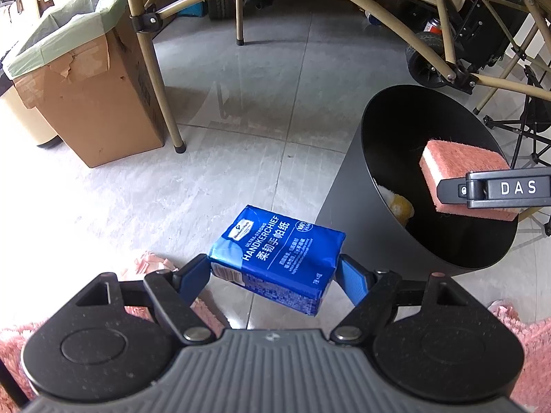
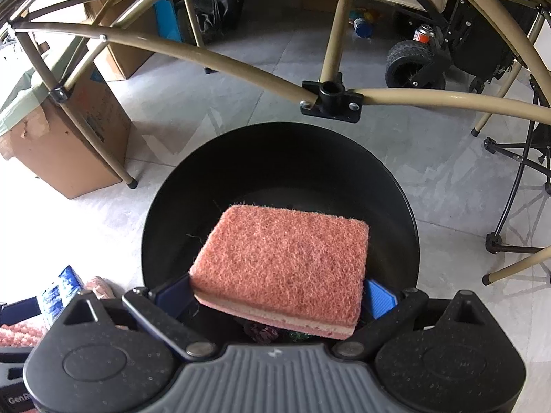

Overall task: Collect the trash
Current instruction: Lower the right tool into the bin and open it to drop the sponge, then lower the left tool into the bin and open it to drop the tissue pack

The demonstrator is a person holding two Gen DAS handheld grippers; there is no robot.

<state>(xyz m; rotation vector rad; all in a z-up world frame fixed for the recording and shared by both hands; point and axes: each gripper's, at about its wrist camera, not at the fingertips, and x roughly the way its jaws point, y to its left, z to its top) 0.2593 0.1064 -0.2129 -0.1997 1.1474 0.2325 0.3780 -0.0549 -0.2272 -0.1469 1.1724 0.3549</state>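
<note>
Left wrist view: the left tool (image 1: 275, 270) pinches a blue tissue pack (image 1: 275, 253) between its two blue-padded fingers (image 1: 353, 282), one pad on each short side. The pack, printed "HANDKERCHIEF", hangs tilted above the grey tiled floor (image 1: 241, 158), just beside the outer wall of the round black bin (image 1: 347, 186) and outside its rim. Inside the bin, low against the near wall, lies a white and yellow item (image 1: 396, 201); what it is cannot be told. At the right edge of this view the right tool (image 1: 482, 191), marked "DAS", enters from the side with a pink sponge (image 1: 461, 168) clamped in it, held over the bin's opening.

Right wrist view: the right tool (image 2: 277, 296) grips the pink sponge (image 2: 282, 261) by its two opposite edges, scouring face toward the camera and a pale layer visible along the near edge. The sponge sits directly above the open mouth of the black bin (image 2: 282, 158), whose rim surrounds it on all sides in this view. At the lower left the blue tissue pack (image 2: 60, 294) shows partly, beside a strip of pink shaggy rug (image 2: 20, 334).

Surroundings: a cardboard box (image 1: 89, 103) lined with a green bag (image 1: 65, 24) stands on the floor at left, behind a tan folding-frame leg (image 1: 158, 82). More tan frame tubes (image 2: 206, 58) arch over the bin, joined at a black bracket (image 2: 330, 98). A black wheel (image 2: 408, 60) stands on the floor in the background.
</note>
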